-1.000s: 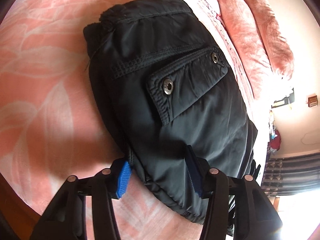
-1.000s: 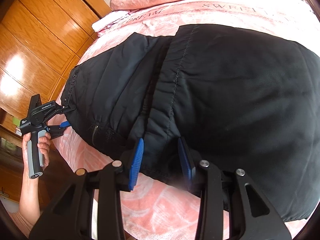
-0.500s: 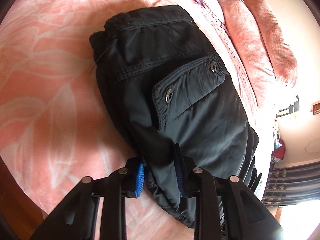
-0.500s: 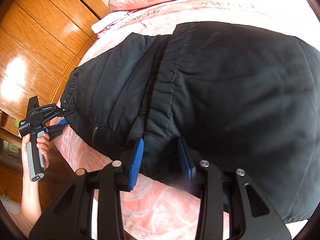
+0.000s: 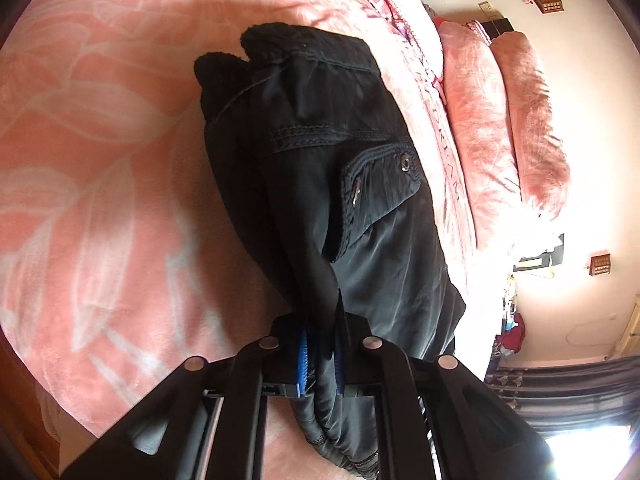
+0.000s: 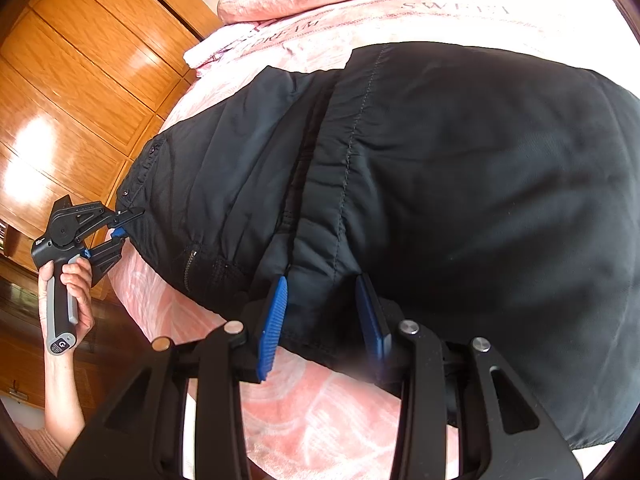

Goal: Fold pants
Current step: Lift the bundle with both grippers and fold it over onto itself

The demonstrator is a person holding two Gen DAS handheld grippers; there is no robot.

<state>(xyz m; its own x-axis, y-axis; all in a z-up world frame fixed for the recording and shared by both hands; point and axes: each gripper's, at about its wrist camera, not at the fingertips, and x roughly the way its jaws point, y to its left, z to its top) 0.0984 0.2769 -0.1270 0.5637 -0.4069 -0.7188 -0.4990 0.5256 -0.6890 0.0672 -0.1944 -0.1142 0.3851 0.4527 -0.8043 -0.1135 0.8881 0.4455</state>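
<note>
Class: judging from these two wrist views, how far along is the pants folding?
Done: black pants lie doubled in layers on the pink bedspread. In hand: left hand-held gripper is closing on a bunched edge; right hand-held gripper straddles the near hem. Left: lifting and laying the next fold.

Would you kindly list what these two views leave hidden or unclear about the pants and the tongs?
- Left wrist view: the hem of the black pants drops behind the left tongs, closing on a pinched fold.
- Right wrist view: the pants run off the right edge; full length unknown.
- Right wrist view: whether the right tongs press the fabric between them is unclear.
- Underside of the pants: hidden against the pink bedspread.
</note>
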